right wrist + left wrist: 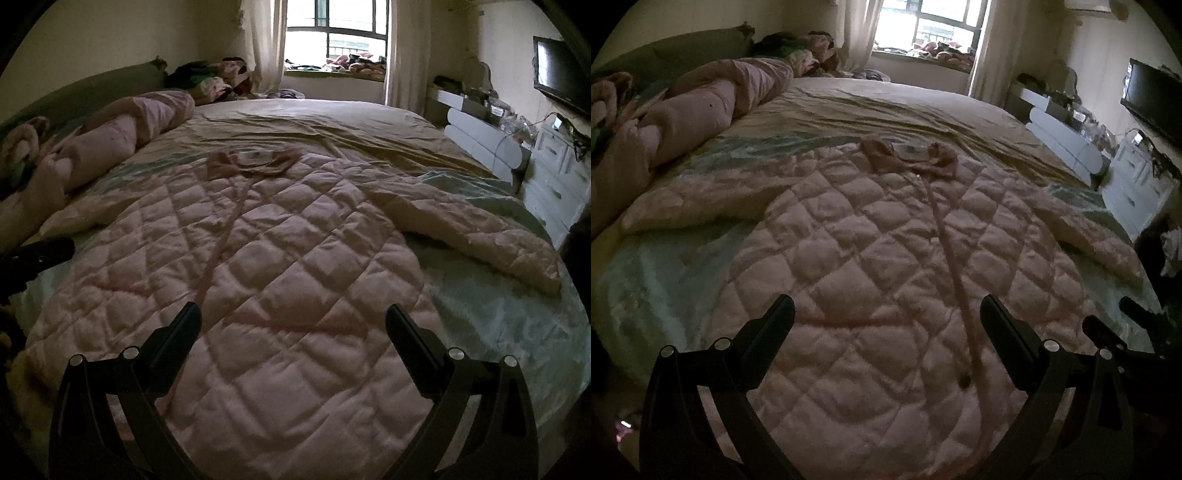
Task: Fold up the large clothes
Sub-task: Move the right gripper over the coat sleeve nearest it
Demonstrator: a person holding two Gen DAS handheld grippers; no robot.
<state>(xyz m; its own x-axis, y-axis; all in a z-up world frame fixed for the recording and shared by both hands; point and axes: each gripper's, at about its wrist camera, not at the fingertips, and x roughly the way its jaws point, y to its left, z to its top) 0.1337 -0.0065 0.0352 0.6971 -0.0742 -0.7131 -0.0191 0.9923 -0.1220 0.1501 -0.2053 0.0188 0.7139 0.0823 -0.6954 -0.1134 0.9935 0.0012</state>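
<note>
A dim bedroom, lit only by a curtained window [929,22] at the far wall, holds a wide bed [369,122] covered with a tan sheet and a pale green cover. Spread flat across the near half of the bed lies a pink quilted coat [871,266], front side up, its collar [908,157] toward the window and its hem toward the cameras. A closed front placket [955,273] runs from the collar down the coat's middle. Both sleeves stretch outward from the shoulders: one sleeve [476,240] reaches toward the white drawers [557,177] beside the bed, the other [687,206] toward a rolled pink blanket [713,107] that lies along the bed's headboard side. A pile of mixed clothes [214,79] sits beyond the blanket, near the window. A dark television [1156,96] hangs on the wall above the drawers.

The left gripper [886,314] hovers above the coat's lower body with its jaws wide apart, holding nothing. The right gripper [293,319] hangs likewise over the lower part of the coat, jaws spread and empty.
</note>
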